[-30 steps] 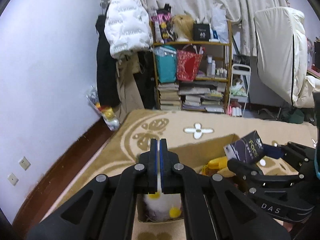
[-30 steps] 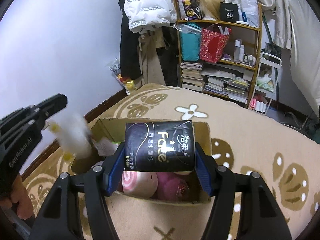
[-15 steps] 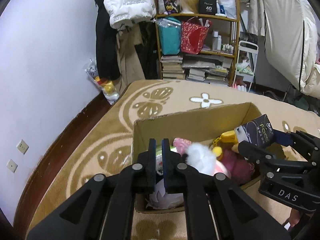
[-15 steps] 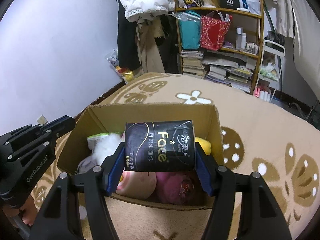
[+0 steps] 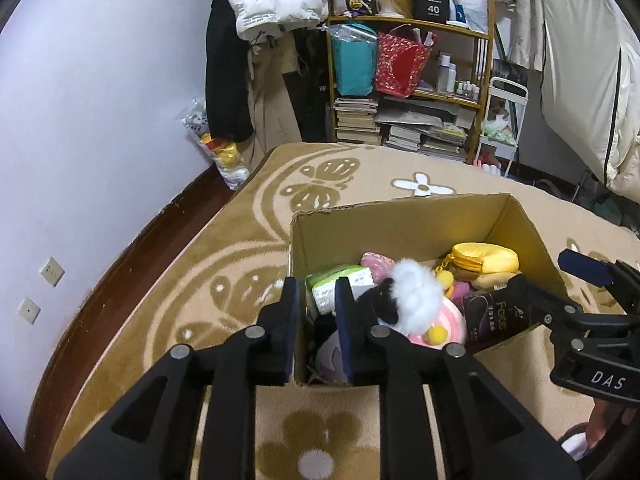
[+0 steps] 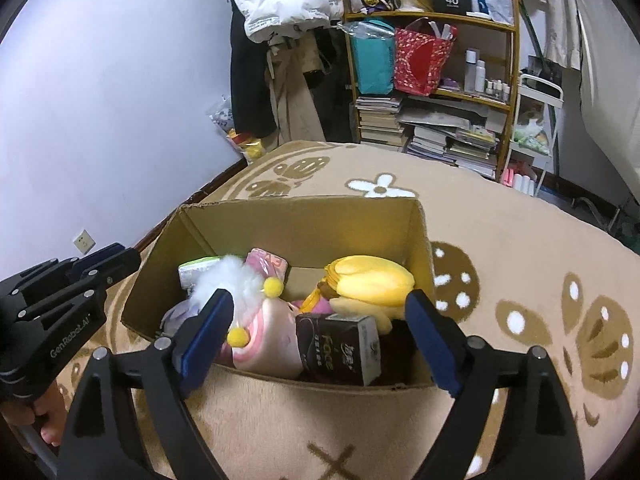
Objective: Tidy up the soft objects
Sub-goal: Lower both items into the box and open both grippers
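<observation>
The tissue pack [image 6: 340, 350] has been dropped into the cardboard box [image 6: 296, 222], against its near wall, beside the white fluffy toy [image 5: 414, 300]. The right gripper [image 6: 320, 330], just opened wide, and the left gripper [image 5: 316, 314], just parted narrowly, are seemingly both empty. Withdrawal is called for next; the rug [image 6: 500, 240] beyond shows nothing loose.

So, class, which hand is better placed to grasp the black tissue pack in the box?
Right: the right gripper, jaws just opening, hangs directly over the black tissue pack, which lies between them, ungripped.
</observation>
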`<state>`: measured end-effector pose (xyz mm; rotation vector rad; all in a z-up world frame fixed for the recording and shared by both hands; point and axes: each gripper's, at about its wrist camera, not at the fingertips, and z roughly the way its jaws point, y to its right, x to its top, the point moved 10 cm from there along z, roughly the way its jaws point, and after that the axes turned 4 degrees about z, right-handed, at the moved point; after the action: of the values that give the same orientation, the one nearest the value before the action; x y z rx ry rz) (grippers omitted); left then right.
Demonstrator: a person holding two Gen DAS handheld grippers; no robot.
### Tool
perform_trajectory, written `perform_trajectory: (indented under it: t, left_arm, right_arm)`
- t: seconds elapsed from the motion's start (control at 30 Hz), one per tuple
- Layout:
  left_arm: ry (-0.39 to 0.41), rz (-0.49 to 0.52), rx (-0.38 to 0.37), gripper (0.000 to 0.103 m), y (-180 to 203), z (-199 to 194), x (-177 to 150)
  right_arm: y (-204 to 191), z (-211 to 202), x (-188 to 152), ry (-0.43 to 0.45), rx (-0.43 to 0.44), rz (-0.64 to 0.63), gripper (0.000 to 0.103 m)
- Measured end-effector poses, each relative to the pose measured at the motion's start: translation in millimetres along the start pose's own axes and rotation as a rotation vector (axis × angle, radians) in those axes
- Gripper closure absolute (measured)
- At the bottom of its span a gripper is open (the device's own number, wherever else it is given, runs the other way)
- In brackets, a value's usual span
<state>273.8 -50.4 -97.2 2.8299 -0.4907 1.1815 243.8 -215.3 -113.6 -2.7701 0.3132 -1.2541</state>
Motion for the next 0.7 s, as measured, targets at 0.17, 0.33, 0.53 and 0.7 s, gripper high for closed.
perform_trajectory:
  t: [0.17, 0.33, 0.53, 0.7]
  left_arm:
    - [0.024, 0.007, 0.016, 0.052, -3.6, -19.3, 1.0]
    - [0.106, -0.006, 0.054, 0.022, -10.6, -52.7, 13.6]
    - [0.245, -0.038, 0.084, 0.000, -18.0, -105.5, 33.7]
    - [0.260, -0.033, 0.098, 0.000, -23.4, -131.0, 34.0]
  right_arm:
    - [-1.1, -16.8, -0.9, 0.015, 0.012, 0.011, 0.000]
    - [-5.3, -36.8, 0.6, 0.035, 0.019, 0.009, 0.000]
    - [-5.4, -64.4, 5.8, 0.070, 0.019, 0.019, 0.000]
    - [-7.8, -92.9, 9.1, 0.111, 0.021, 0.017, 0.000]
